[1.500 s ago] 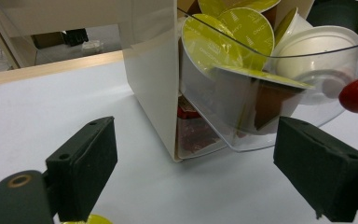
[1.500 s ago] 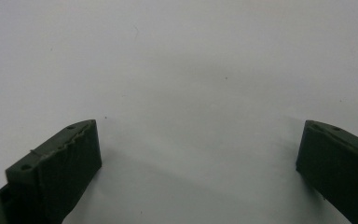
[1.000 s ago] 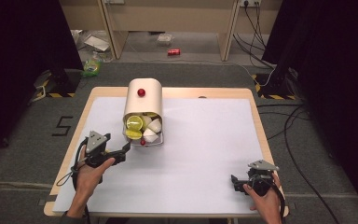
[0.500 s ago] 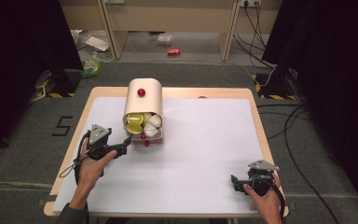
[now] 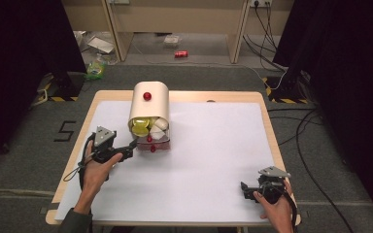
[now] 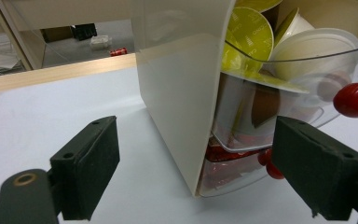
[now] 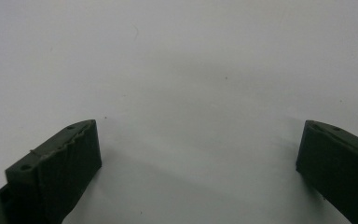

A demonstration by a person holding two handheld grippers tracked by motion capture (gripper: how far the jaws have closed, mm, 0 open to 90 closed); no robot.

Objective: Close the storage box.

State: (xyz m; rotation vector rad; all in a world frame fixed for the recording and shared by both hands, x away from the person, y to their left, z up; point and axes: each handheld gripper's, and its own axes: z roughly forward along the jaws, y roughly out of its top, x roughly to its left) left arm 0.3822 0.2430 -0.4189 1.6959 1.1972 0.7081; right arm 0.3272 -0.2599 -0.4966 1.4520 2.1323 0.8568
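White sheeting is covering our table [image 5: 213,160]. We are holding the left gripper [image 5: 132,147] wide open just at the front left corner of the cream capsule dispenser [image 5: 148,109], gripping nothing. Our right gripper [image 5: 244,190] is resting wide open and empty near the table's front right.

The one thing standing in the way on the table [image 5: 213,145] is the cream capsule box [image 5: 149,104] at far left, its two clear drawers [image 5: 151,138] pulled out toward the near side (their red knobs [image 5: 152,149] jut out furthest). The left gripper [image 5: 131,148], jaws spread, sits just beside the box's near-left corner, so passage there is tight. Everything right of the box is bare white sheet, wide open from far edge to near. The right gripper [image 5: 243,190], jaws apart, sits at the near right with free room all round.
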